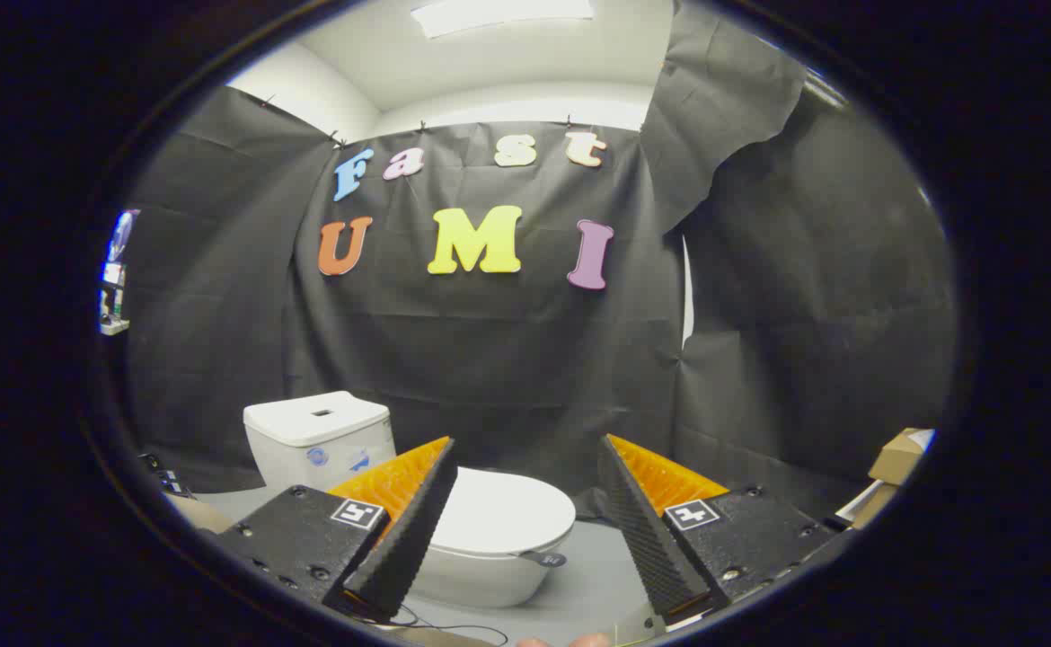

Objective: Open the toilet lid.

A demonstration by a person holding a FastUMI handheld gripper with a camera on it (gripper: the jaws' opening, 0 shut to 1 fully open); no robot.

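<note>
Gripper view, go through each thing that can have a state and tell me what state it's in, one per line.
toilet lid: down, closed over the bowl, not yet lifted.
toilet tank: upright behind the bowl, its cover on.
hand-held gripper: open, fingers spread wide, holding nothing, lid lies beyond and between them.
cardboard box: sitting off to the right by the cloth wall; open or shut, cannot tell.
ceiling light: on.

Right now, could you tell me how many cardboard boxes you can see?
1: a cardboard box beyond the right finger, against the black cloth wall, right of the toilet. Others may be hidden. The gripper is open.
</note>
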